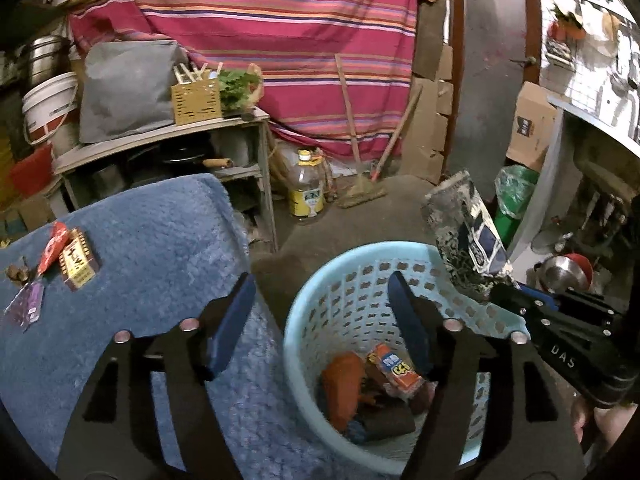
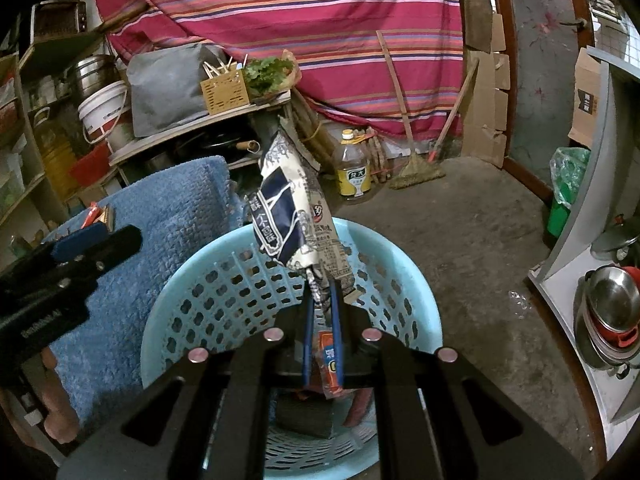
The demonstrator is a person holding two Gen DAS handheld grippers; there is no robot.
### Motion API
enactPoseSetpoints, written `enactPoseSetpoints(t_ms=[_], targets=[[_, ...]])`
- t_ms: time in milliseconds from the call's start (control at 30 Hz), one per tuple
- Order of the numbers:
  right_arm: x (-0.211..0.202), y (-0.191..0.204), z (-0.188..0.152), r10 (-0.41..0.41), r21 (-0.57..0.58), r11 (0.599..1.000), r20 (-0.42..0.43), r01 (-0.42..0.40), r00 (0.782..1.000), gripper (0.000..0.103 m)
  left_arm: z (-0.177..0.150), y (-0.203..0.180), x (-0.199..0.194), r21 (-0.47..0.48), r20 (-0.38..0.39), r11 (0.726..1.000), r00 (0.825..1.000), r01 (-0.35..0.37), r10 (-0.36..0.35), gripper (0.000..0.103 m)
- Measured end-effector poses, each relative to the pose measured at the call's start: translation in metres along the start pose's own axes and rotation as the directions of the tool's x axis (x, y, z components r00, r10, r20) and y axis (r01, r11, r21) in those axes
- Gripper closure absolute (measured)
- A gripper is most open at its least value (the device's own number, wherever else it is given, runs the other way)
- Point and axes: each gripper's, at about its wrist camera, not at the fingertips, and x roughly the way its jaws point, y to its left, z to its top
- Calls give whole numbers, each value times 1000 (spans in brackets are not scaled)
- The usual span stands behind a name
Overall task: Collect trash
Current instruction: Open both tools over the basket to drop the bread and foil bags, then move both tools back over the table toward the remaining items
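Observation:
A light blue perforated basket [image 1: 332, 292] [image 2: 224, 280] stands on the floor with orange wrappers [image 1: 394, 368] inside. My right gripper [image 2: 321, 292] is shut on a navy and white snack bag [image 2: 294, 216] and holds it upright over the basket; the bag also shows in the left wrist view [image 1: 468, 236], as does the right gripper [image 1: 500, 290]. My left gripper [image 1: 320, 292] is open and empty, one finger over the blue mat [image 1: 152, 240], the other over the basket. On the mat lie a red wrapper [image 1: 52, 246], a small yellow box [image 1: 78, 264] and a purple wrapper [image 1: 28, 306].
A wooden shelf [image 1: 160, 140] with a grey bag stands behind the mat. An oil bottle [image 1: 306, 188] and a broom [image 1: 360, 192] stand by the striped cloth. A green bin [image 2: 566, 192] and pots [image 2: 608, 320] are at the right.

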Motion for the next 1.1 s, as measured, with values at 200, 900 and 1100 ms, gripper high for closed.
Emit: enactPoseSetpoints(t_ms=[200,900,1100], targets=[[10,12,-1,17,-29,999,-39,-18,999,94,-3,27,-15,-31,27,997,997,-77,77,18],[13,97,11,-25,-138,990,17,27,1000,19,-38,208,-79,-200,-1,925,944,-324,330,6],[28,173,20,55,-180,983,64,-43,996,13,-46,281,-83,-246,-46,873,905,-422,424,6]])
